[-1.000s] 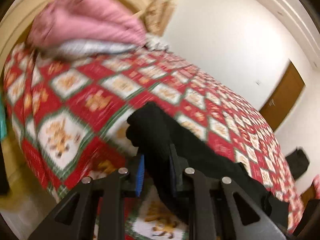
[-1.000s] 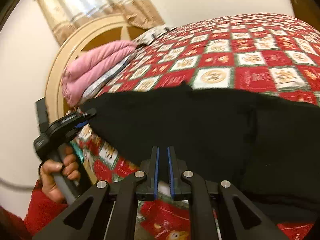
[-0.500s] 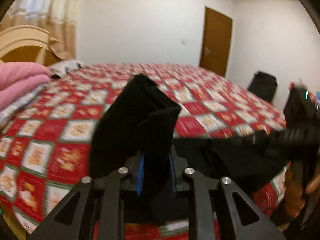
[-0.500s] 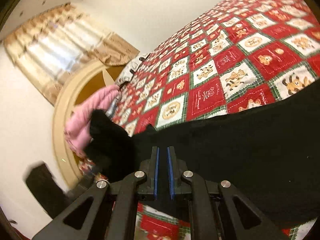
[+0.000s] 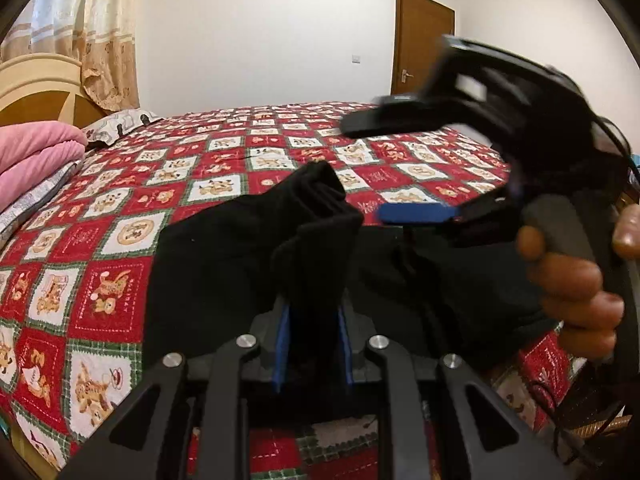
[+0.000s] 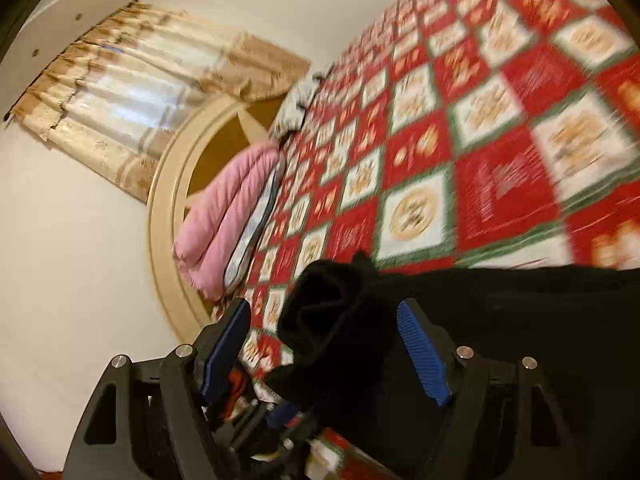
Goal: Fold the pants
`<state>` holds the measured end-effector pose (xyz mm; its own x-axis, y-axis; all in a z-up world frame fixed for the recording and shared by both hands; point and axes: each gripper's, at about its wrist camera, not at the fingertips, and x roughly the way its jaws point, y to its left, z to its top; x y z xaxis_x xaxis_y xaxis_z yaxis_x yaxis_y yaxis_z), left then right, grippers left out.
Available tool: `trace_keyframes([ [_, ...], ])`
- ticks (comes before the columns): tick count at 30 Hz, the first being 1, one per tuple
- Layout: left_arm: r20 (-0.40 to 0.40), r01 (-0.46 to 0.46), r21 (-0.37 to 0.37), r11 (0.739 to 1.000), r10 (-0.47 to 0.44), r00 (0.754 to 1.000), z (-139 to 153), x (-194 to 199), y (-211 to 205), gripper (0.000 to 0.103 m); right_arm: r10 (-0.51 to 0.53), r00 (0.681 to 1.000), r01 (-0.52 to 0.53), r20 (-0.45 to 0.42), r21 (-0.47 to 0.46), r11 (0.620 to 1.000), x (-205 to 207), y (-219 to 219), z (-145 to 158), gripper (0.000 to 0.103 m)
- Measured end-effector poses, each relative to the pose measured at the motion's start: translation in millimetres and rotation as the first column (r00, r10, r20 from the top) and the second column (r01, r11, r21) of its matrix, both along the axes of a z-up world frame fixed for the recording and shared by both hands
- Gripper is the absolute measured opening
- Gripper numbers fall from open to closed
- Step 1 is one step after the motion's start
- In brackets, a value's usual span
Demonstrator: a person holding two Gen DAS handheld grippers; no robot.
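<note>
Black pants (image 5: 208, 264) lie spread on the red patchwork quilt (image 5: 120, 208). My left gripper (image 5: 314, 312) is shut on a raised bunch of the pants fabric that stands up between its blue pads. In the left wrist view my right gripper (image 5: 366, 170) comes in from the right in a person's hand (image 5: 572, 280). Its jaws are opening and stand wide apart. In the blurred right wrist view the right gripper (image 6: 324, 308) straddles the raised bunch of the pants (image 6: 520, 320), and neither blue pad (image 6: 420, 348) presses on the cloth.
A folded pink blanket (image 5: 32, 160) and a patterned pillow (image 5: 116, 126) sit at the head of the bed by the cream headboard (image 6: 160, 216). Curtains (image 6: 132, 80) hang behind it. A brown door (image 5: 420, 40) is in the far wall.
The right gripper moved in close to the left one and its jaws went from shut to wide open around the raised fabric. The left gripper kept its hold and settled.
</note>
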<state>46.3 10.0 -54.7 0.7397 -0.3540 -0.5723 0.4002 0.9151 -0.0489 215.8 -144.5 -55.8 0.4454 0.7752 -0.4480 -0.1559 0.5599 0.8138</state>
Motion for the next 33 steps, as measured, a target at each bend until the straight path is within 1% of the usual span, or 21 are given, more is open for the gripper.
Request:
trace_keyframes([
  [2,-0.001,0.000,-0.001,1.000,0.000,1.000,-1,0,0,0.022,0.038,0.999,-0.038,-0.010,-0.027,0.999,5,18,-5,0.077],
  [4,-0.006,0.000,-0.001,1.000,0.000,1.000,-2,0,0,0.022,0.075,0.997,-0.075,-0.014,-0.074,0.994,8,35,-8,0.077],
  [7,-0.011,-0.001,0.001,1.000,0.001,1.000,-4,-1,-1,0.022,0.072,0.997,-0.078,-0.035,-0.185,0.980,12,50,-13,0.077],
  [8,-0.010,-0.002,0.005,1.000,0.002,1.000,-5,-1,-2,0.022,0.070,0.997,-0.075,-0.035,-0.197,0.978,12,51,-15,0.077],
  [9,-0.009,-0.001,0.010,1.000,0.001,1.000,-5,-3,-3,0.022,0.075,0.997,-0.078,-0.025,-0.210,0.975,12,53,-17,0.059],
  [10,-0.012,-0.001,0.016,1.000,0.001,1.000,-6,-4,-4,0.022,0.087,0.996,-0.089,-0.017,-0.213,0.973,11,53,-19,0.037],
  [11,-0.023,0.000,0.020,1.000,0.000,1.000,-8,-4,-4,0.022,0.102,0.994,-0.106,-0.027,-0.212,0.971,11,54,-21,0.034],
  [13,-0.036,-0.002,0.022,1.000,0.003,0.999,-11,-6,-4,0.022,0.090,0.995,-0.095,-0.034,-0.215,0.972,8,50,-23,0.024],
  [16,-0.021,0.001,0.033,0.999,-0.001,1.000,-7,-11,-7,0.022,0.083,0.996,-0.085,-0.016,-0.225,0.971,3,48,-20,0.022],
  [20,0.021,0.015,0.036,0.999,-0.016,1.000,8,-21,-13,0.022,0.091,0.994,-0.076,0.054,-0.239,0.968,-4,44,3,0.020],
  [23,0.042,0.032,0.021,0.999,-0.033,0.999,20,-29,-21,0.022,0.091,0.991,-0.065,0.095,-0.241,0.968,-9,36,19,0.020],
  [25,0.042,0.051,0.012,0.999,-0.052,0.998,23,-32,-28,0.022,0.082,0.992,-0.057,0.101,-0.236,0.970,-13,27,25,0.020],
  [31,0.069,0.140,0.041,0.989,-0.142,0.987,33,-47,-61,0.022,0.041,0.996,-0.024,0.084,-0.204,0.979,-25,-17,32,0.020],
  [33,0.078,0.170,0.050,0.984,-0.174,0.982,37,-52,-73,0.022,0.030,0.996,-0.011,0.090,-0.209,0.978,-30,-31,38,0.020],
])
